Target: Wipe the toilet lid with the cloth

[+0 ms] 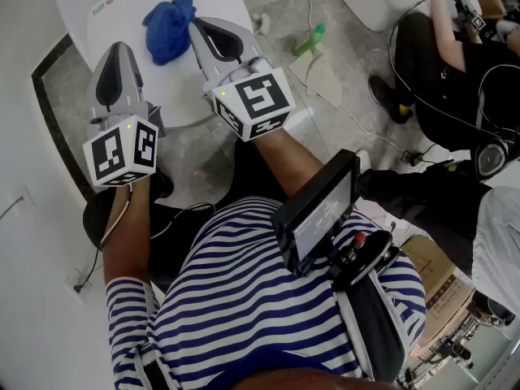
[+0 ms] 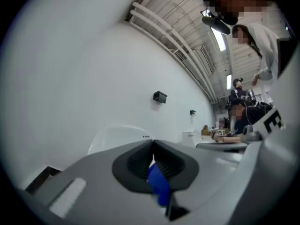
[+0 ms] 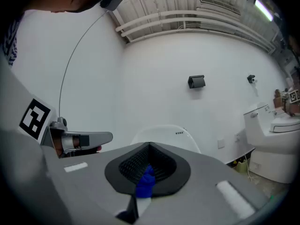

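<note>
Jaws pressed together on the right gripper (image 3: 150,146), tips meeting. A sliver of the blue cloth (image 3: 145,183) shows through the slit between them; whether any of it is nipped, I can't tell. Same story on the left gripper (image 2: 153,143): jaws closed tip to tip, with a streak of blue showing in the gap.

From the head view, both grippers hover side by side over the white toilet lid (image 1: 96,37), left one nearer the lid's left edge, right one nearer the middle. The blue cloth sits bunched up on the lid, between the two grippers and just beside the right one's tip. It is clear of the left gripper.

Off to the right, a green spray bottle (image 1: 309,39) lies on the grey floor (image 1: 357,71), well apart from the lid. The person holding the grippers wears a striped shirt (image 1: 236,307), with a dark device (image 1: 318,211) strapped at the chest. Another person (image 1: 455,51) in dark clothes sits at the far right.

In the right gripper view, a second toilet (image 3: 274,142) stands against the white wall (image 3: 154,78), off to the right.
</note>
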Motion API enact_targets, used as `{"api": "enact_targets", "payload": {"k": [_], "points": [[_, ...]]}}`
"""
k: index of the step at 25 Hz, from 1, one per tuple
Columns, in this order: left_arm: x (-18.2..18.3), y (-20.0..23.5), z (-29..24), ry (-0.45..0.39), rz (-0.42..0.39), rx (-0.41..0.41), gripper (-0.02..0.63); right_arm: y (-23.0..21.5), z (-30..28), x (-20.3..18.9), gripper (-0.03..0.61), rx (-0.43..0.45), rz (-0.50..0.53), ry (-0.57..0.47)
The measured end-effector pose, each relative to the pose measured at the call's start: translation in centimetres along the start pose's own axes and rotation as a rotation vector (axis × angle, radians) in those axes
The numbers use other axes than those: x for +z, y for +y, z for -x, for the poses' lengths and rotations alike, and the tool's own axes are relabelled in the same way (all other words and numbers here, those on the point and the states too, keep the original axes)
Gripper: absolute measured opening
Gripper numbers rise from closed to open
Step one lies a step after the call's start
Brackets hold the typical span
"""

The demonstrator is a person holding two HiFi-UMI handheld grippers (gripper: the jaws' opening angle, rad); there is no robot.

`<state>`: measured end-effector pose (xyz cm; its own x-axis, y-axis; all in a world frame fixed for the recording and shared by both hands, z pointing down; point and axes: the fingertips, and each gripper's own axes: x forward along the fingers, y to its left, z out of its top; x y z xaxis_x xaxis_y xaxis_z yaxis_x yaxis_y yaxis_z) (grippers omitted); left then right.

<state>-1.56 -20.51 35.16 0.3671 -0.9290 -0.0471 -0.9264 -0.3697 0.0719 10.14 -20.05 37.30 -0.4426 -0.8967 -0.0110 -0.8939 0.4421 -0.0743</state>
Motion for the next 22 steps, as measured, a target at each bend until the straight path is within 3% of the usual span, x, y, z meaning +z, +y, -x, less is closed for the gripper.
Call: {"api": "enact_targets", "payload": {"k": [17,19,22], "points": [[0.6,0.7,0.9,-0.03,0.02,0.001,0.003,1.2,0.1,-0.4,0.008,0.024,0.015,0.031],[0.6,1.2,1.0,-0.029,0.021,0.005,0.003,1.8,-0.7,-1.1,0.173,0.065,0.004,0.066],[0.7,1.5,1.2,-0.025,0.022,0.01,0.003,2.4,-1.7,-2.0,0.281,0.102,0.049,0.127]]}}
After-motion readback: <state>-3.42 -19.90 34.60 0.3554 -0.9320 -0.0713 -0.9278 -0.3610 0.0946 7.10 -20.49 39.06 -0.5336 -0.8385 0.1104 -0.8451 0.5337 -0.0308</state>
